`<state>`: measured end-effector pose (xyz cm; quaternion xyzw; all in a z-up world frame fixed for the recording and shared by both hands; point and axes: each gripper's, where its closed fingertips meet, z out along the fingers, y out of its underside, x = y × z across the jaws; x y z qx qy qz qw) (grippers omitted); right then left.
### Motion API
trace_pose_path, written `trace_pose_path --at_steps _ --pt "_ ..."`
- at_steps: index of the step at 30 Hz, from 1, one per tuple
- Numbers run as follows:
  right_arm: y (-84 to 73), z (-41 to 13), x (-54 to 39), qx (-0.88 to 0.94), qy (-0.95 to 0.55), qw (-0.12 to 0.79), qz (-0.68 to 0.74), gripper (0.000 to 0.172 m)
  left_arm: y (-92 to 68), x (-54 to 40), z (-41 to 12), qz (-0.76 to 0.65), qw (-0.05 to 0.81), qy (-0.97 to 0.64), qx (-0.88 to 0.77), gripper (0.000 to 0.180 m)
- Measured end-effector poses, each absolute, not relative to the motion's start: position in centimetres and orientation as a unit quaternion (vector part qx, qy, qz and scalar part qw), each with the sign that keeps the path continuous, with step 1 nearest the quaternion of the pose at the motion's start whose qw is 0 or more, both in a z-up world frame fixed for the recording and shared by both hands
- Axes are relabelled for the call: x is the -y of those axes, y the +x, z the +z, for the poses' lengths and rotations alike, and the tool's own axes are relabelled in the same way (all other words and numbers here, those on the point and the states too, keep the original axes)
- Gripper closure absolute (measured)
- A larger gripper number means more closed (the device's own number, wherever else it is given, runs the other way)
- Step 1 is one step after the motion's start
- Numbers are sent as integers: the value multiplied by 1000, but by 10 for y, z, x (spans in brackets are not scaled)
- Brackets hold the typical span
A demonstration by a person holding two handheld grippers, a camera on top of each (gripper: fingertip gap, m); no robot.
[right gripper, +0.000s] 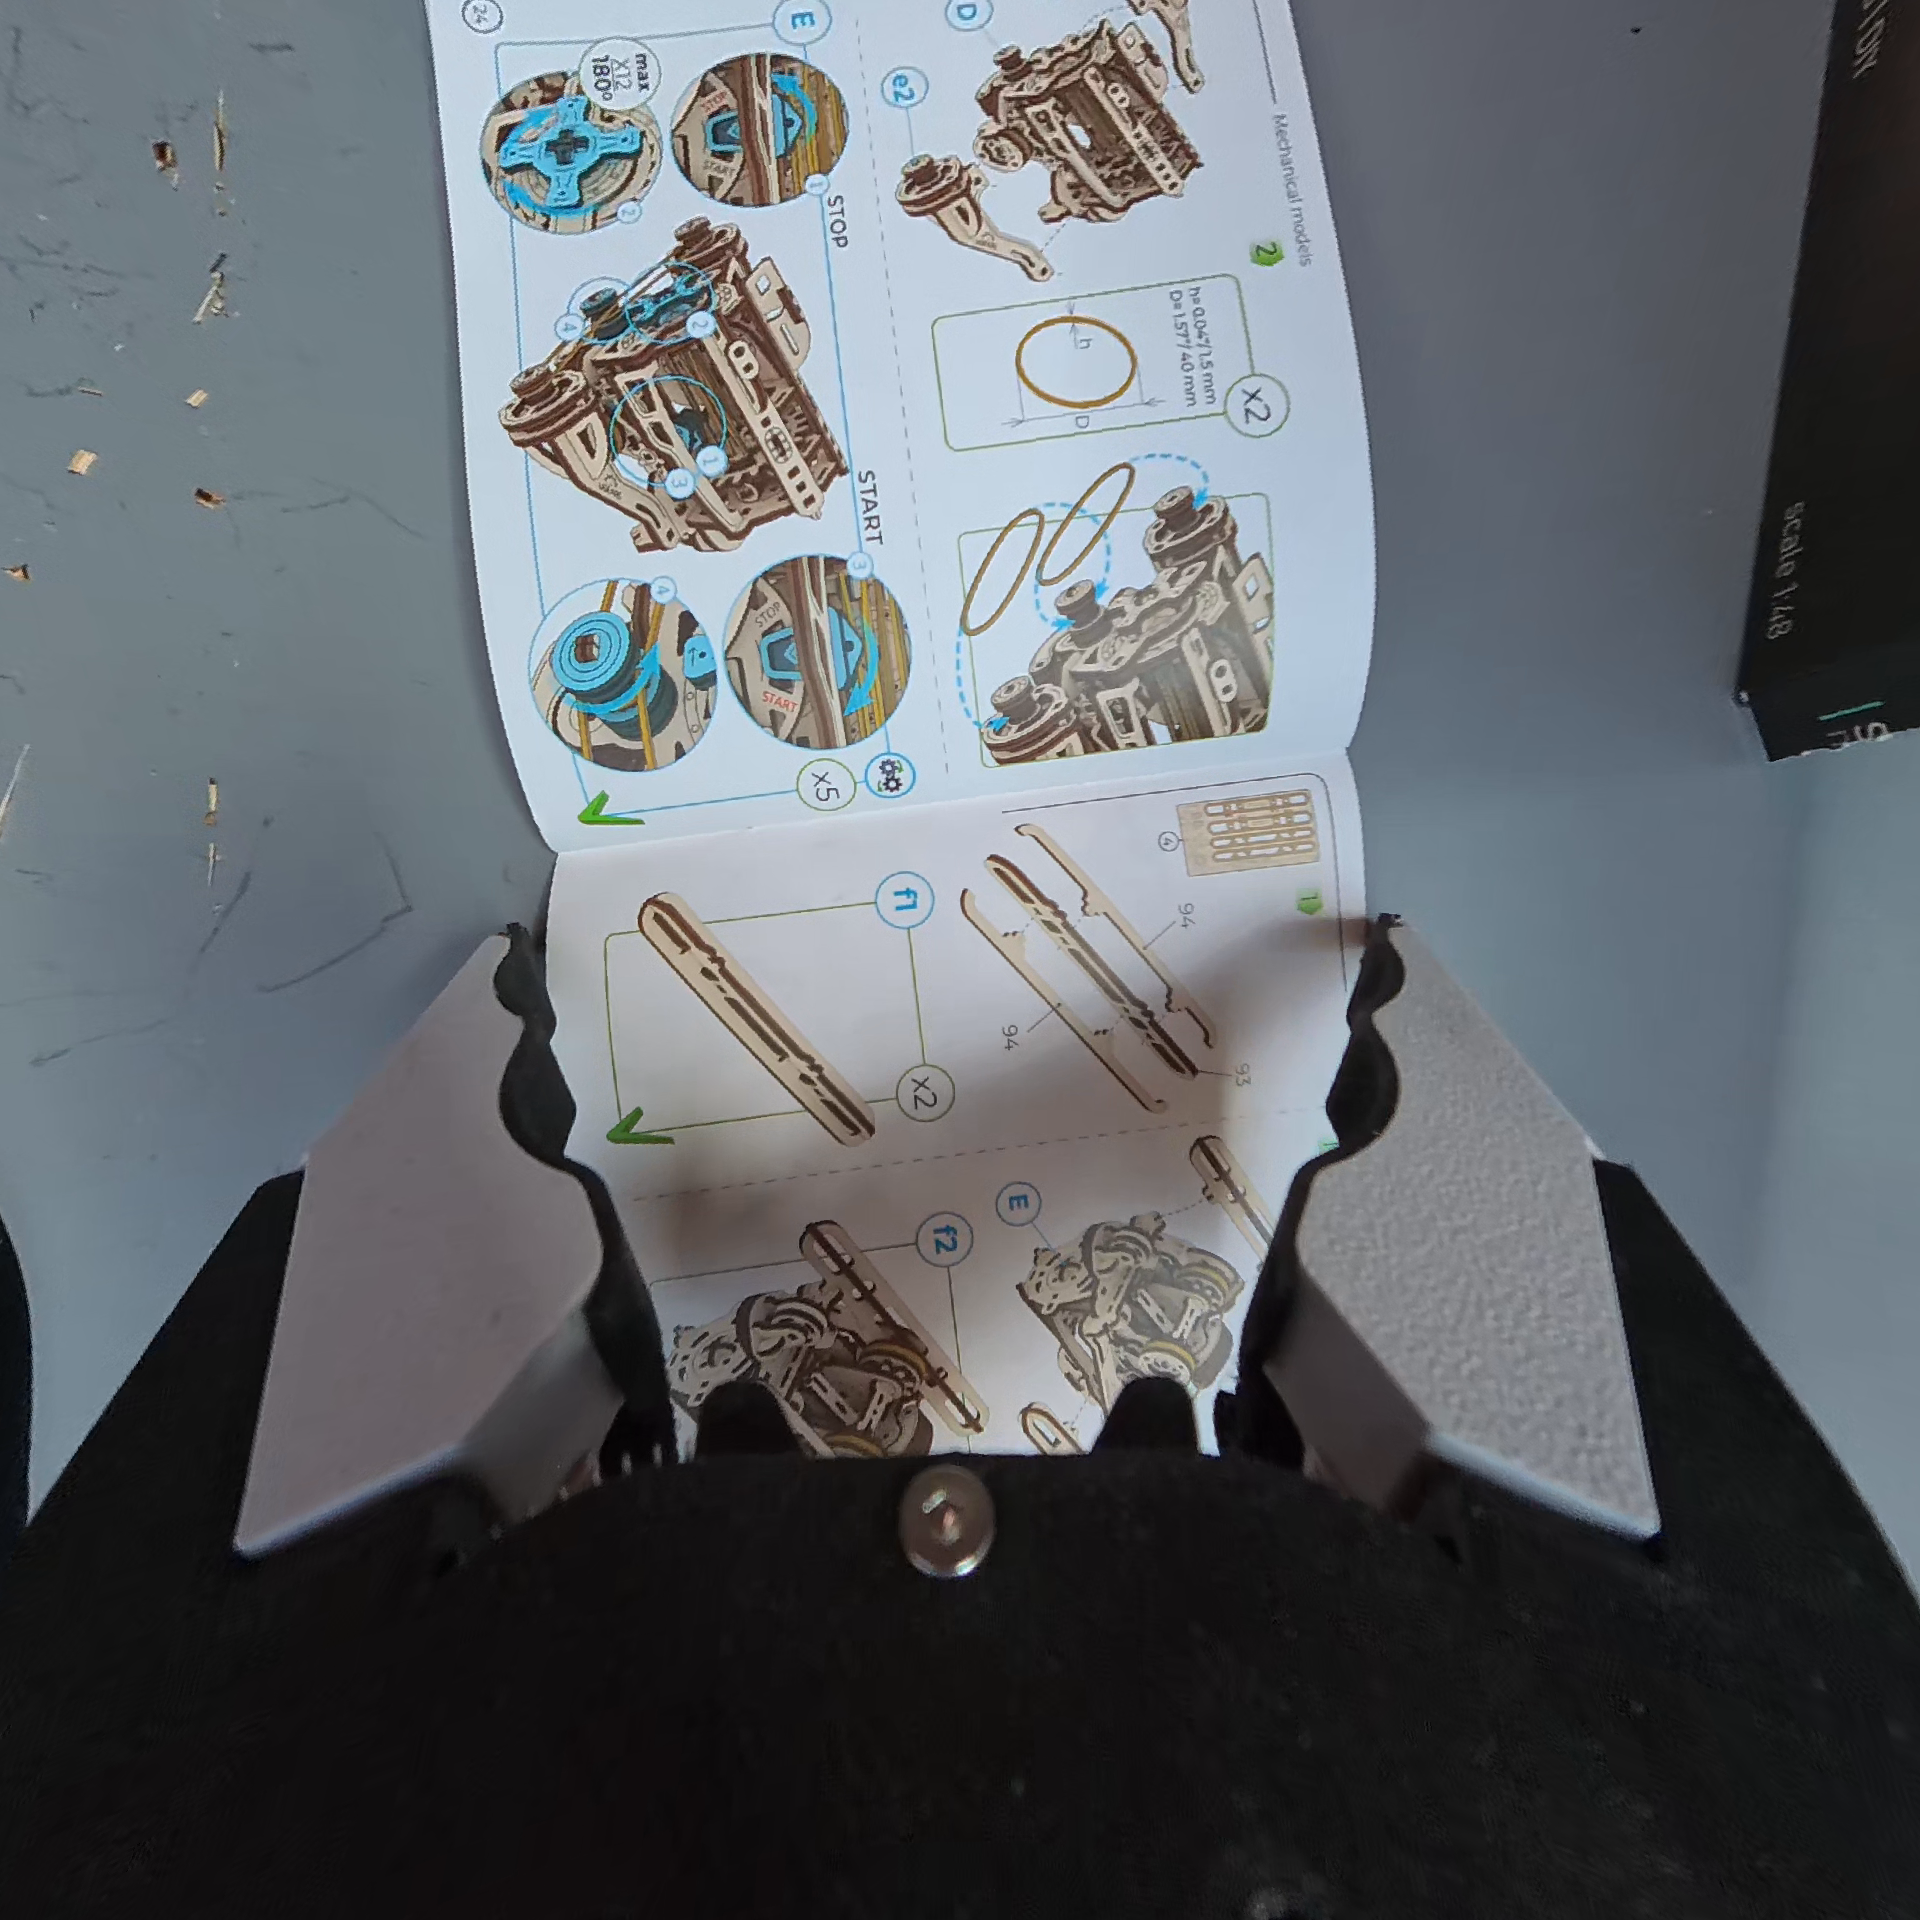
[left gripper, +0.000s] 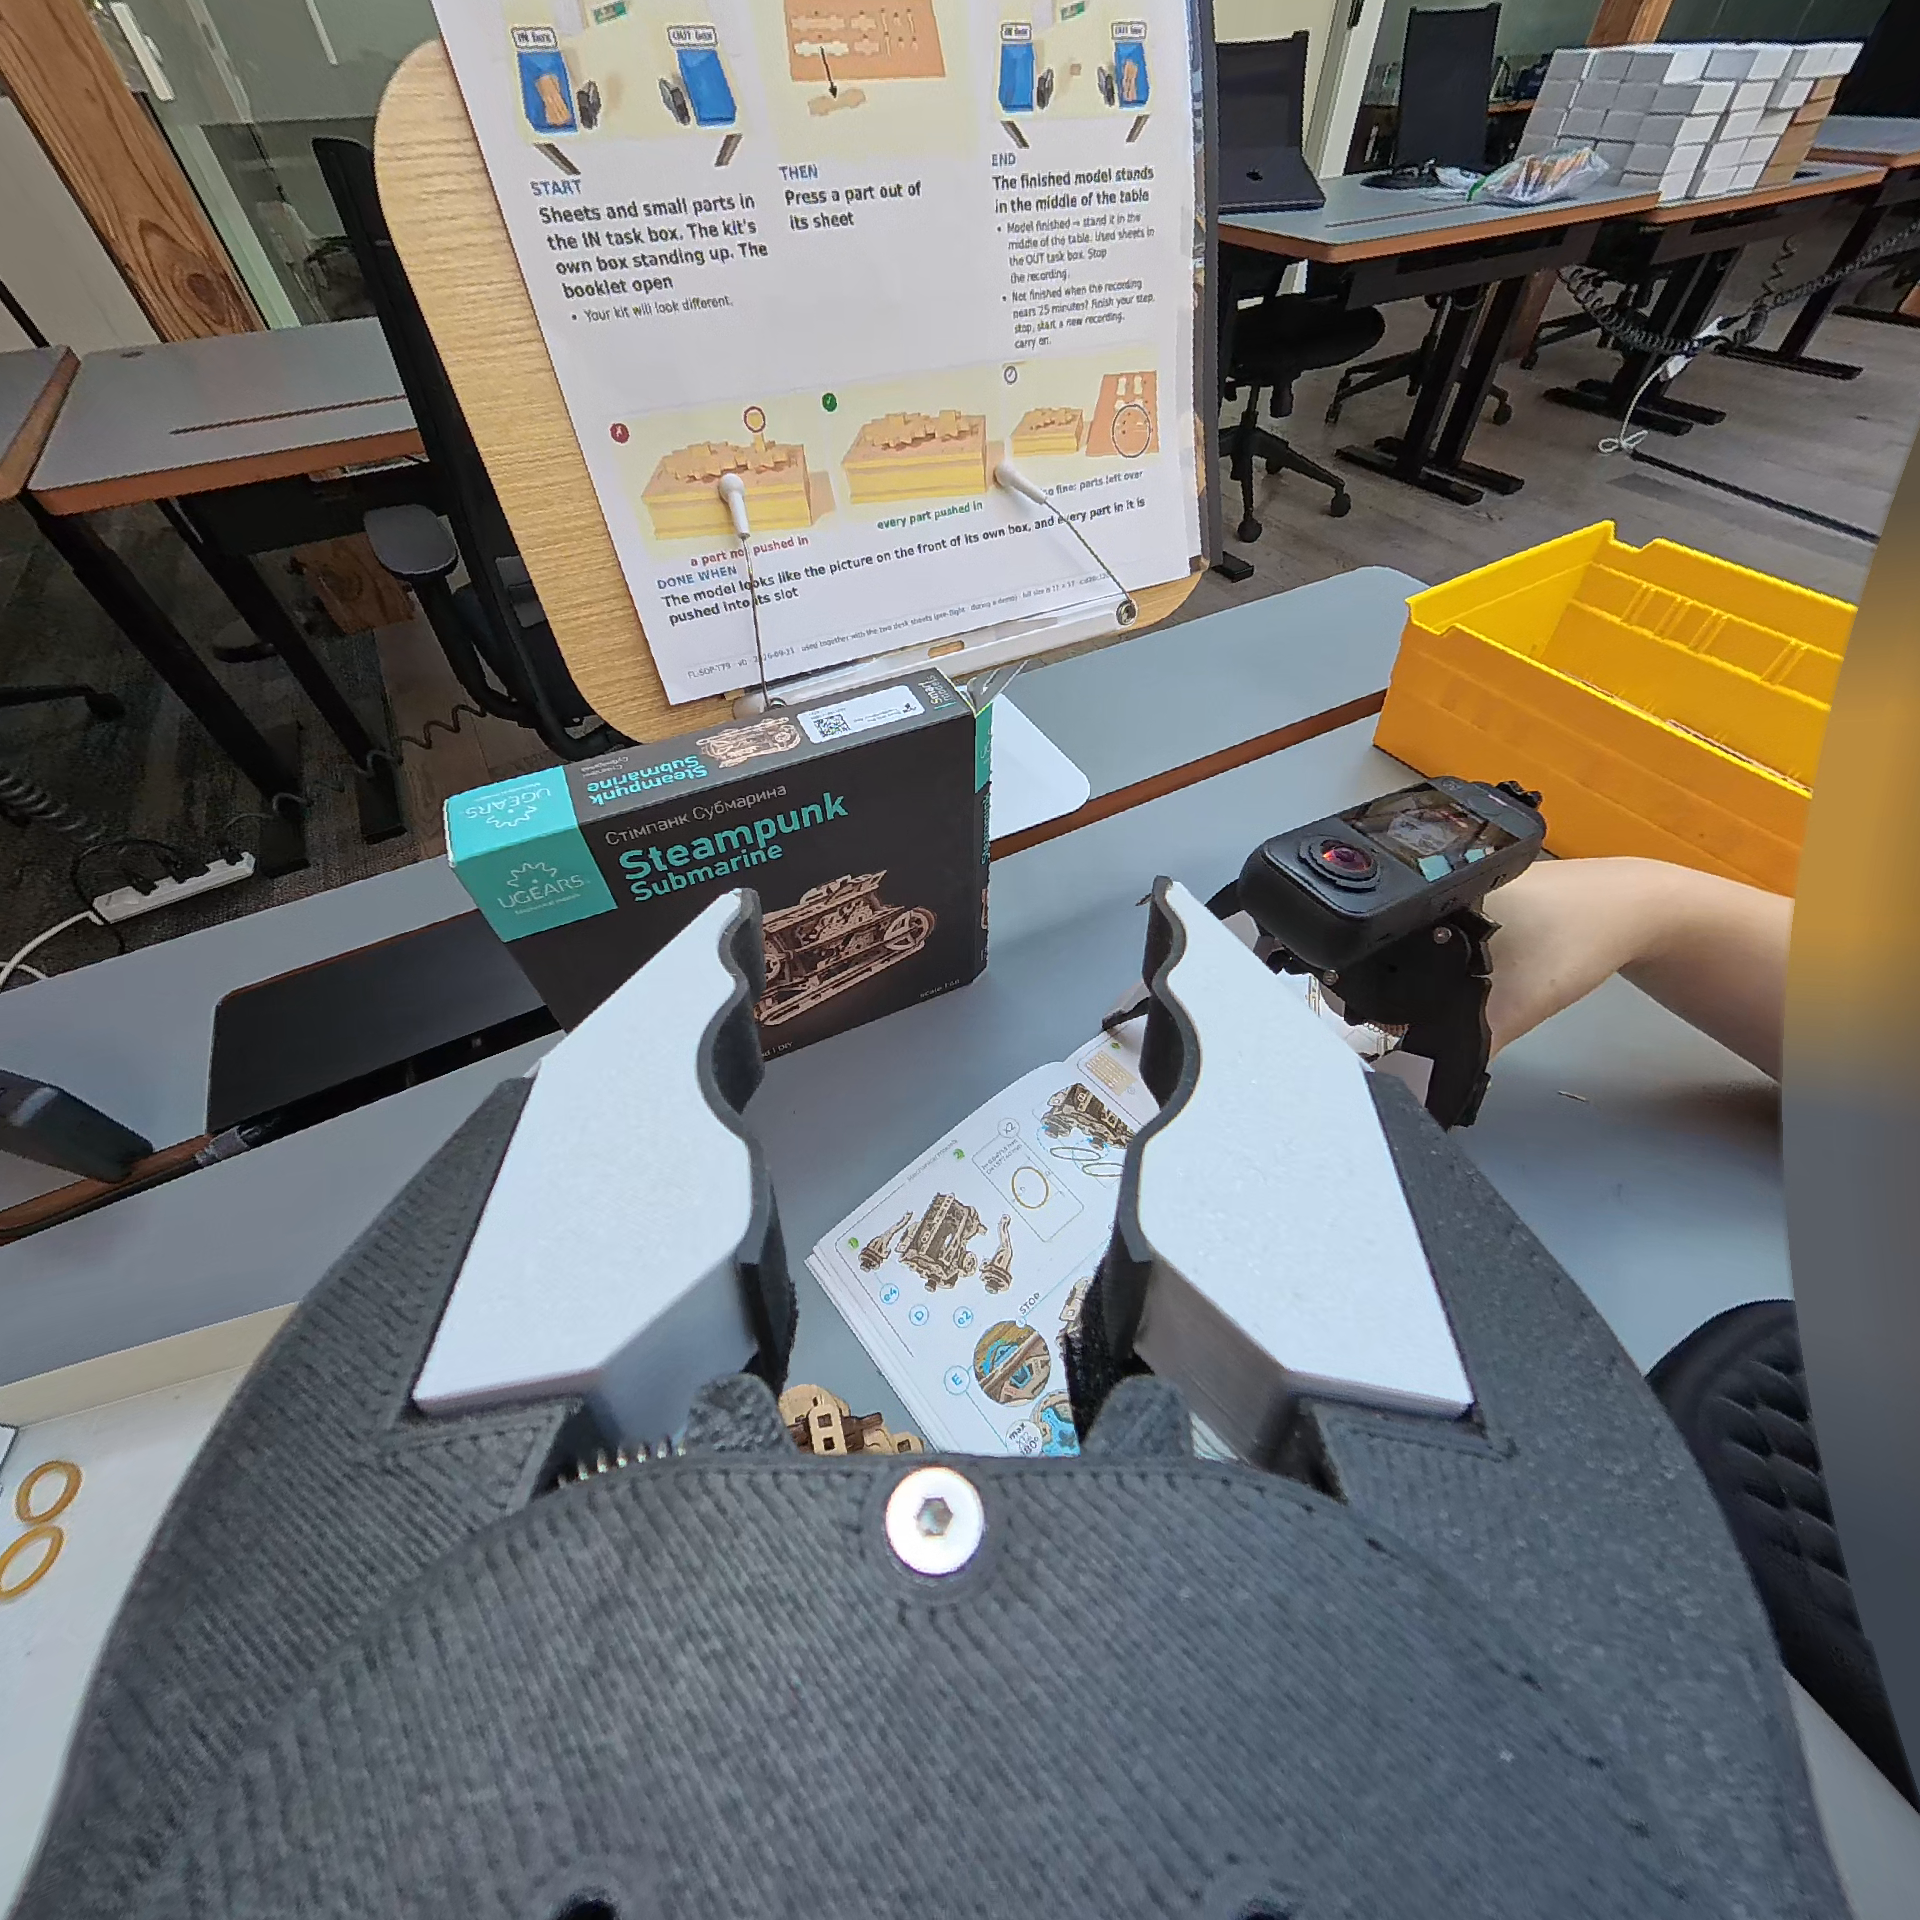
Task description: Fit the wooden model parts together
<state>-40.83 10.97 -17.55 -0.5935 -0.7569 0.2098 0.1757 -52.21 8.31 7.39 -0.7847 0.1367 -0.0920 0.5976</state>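
My left hand-held gripper (left gripper: 945,925) hung above the grey surface (left gripper: 1195,821) with its jaws parted and nothing between the pads. Past its fingertips the dark kit box (left gripper: 727,862) stood upright toward the far edge of the surface, in front of a wooden board carrying an instruction sheet (left gripper: 862,312). The open booklet (left gripper: 997,1247) lay flat on the surface below and to the right of that gripper, and just at the base of its fingers I could see a small cluster of pale wooden model parts (left gripper: 842,1429) on the surface, near the booklet's near-left corner; how they were joined I could not tell. Two rubber bands (left gripper: 36,1517) lay at the left edge of my view. A yellow bin (left gripper: 1621,686) sat toward the far right corner. My right hand-held gripper (right gripper: 951,935) was spread wide over the booklet (right gripper: 935,520), its two fingers (right gripper: 530,1029) straddling the near page with air between them, gripping nothing. From that view the corner of the kit box (right gripper: 1839,468) showed at the right, and small wood splinters (right gripper: 197,301) were scattered on the bare surface (right gripper: 260,727) to the booklet's left. In the left view I also saw that gripper's camera (left gripper: 1392,852) and a forearm (left gripper: 1631,935) behind it.
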Motion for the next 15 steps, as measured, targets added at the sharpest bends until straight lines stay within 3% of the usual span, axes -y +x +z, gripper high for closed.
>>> trace_pose_path --at_steps 11,15 --pt "-409 -175 -133 702 -664 186 178 23 -521 -83 66 -99 578 -797 -142 102" --pt "-413 -151 -144 683 -670 249 151 21 -518 -83 49 -122 538 -820 -155 95"
